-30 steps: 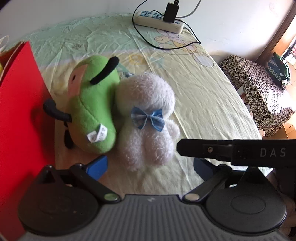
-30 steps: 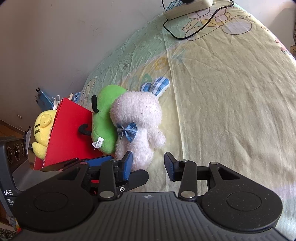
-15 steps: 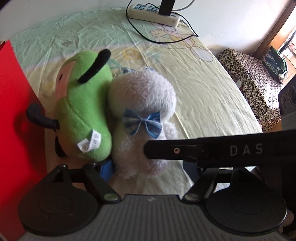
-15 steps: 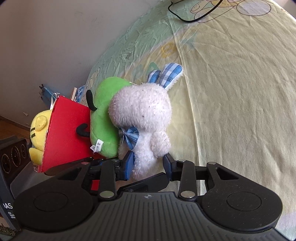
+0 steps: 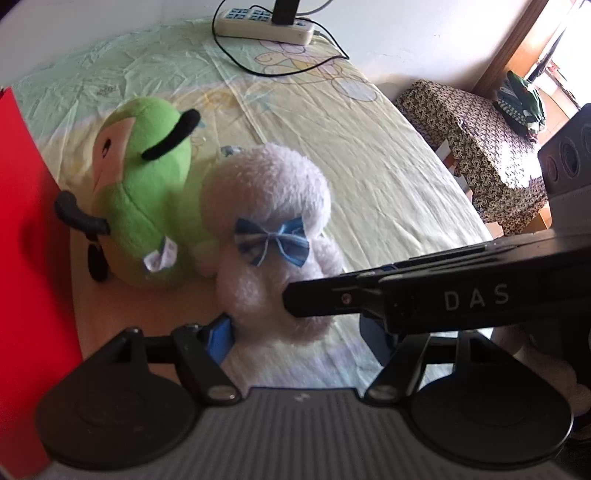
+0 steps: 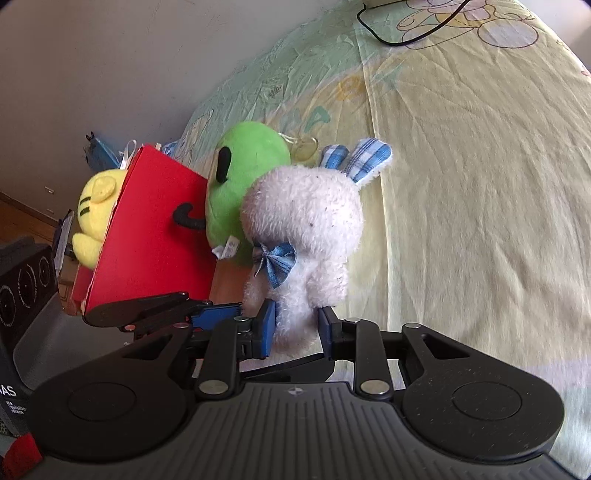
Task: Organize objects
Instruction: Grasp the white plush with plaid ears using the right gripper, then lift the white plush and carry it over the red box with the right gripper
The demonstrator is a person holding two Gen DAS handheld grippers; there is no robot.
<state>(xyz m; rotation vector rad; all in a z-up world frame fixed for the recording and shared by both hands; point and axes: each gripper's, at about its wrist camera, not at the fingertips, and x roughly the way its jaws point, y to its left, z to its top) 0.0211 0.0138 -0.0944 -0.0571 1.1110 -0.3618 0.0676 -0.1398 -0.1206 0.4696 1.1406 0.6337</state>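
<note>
A white plush rabbit [image 5: 269,236] with a blue bow lies on the bed beside a green plush toy [image 5: 147,206]. My right gripper [image 6: 295,328] is closed around the rabbit's [image 6: 306,236] lower body, its blue pads pressing the fur on both sides. My left gripper [image 5: 299,332] is open, with its fingers on either side of the rabbit's legs; the right gripper's arm crosses in front of it. The green toy [image 6: 243,173] leans against a red bag [image 6: 147,236] that holds a yellow plush [image 6: 96,206].
The red bag [image 5: 26,258] stands at the left edge of the bed. A power strip [image 5: 266,27] with a cord lies at the far end. A patterned stool [image 5: 476,147] and a speaker [image 5: 569,177] stand to the right of the bed.
Both grippers moved forward onto the rabbit. The right gripper's jaws went from wide open ahead of the rabbit to closed on its lower body.
</note>
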